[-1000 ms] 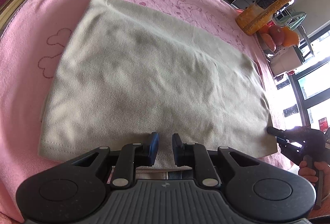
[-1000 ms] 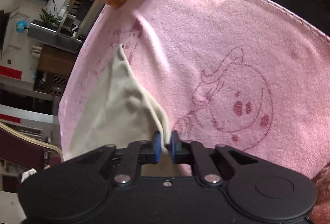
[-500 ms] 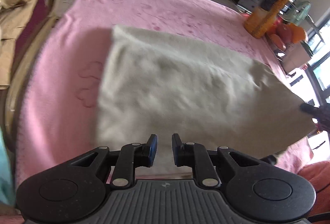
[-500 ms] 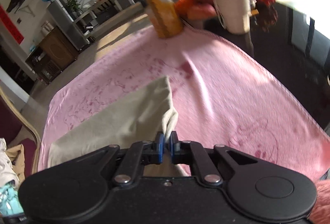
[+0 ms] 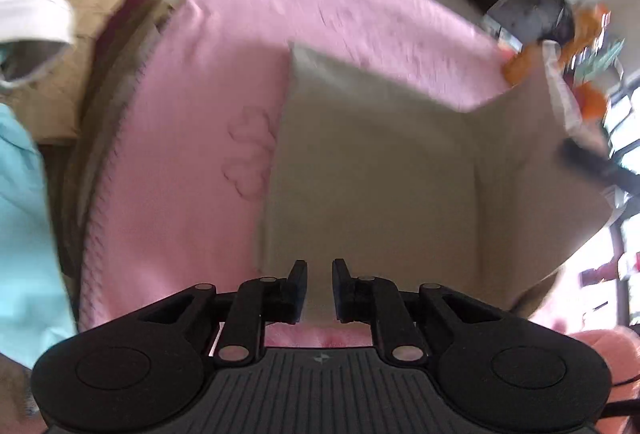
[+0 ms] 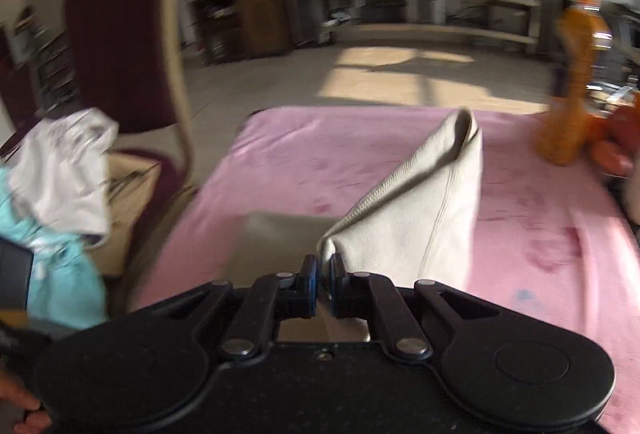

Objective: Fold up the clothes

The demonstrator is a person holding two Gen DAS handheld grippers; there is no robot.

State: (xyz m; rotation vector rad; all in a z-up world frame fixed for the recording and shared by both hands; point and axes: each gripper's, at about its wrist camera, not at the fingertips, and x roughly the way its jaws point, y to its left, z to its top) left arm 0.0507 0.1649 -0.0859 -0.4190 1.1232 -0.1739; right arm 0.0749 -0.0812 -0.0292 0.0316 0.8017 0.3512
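A beige cloth (image 5: pixel 380 174) lies partly on the pink towel (image 5: pixel 224 74) that covers the table. Its near edge sits between the fingers of my left gripper (image 5: pixel 320 286), which are narrowly apart and pinch that edge. Its right side is raised off the towel. The right wrist view shows my right gripper (image 6: pixel 325 274) shut on a corner of the beige cloth (image 6: pixel 416 210), which slopes away from the fingers down to the pink towel (image 6: pixel 540 218). The right gripper (image 5: pixel 592 162) is a dark blur in the left wrist view.
A maroon chair (image 6: pixel 120 46) stands to the left of the table with white (image 6: pixel 64 174) and teal clothes (image 6: pixel 60 274) piled on it. An orange bottle (image 6: pixel 572 86) and fruit (image 6: pixel 616 150) stand at the table's far right. Shelves line the back wall.
Both grippers have risen and carried the cloth with them. The right gripper has swung the held corner up and to the left, so the cloth's right side no longer lies flat.
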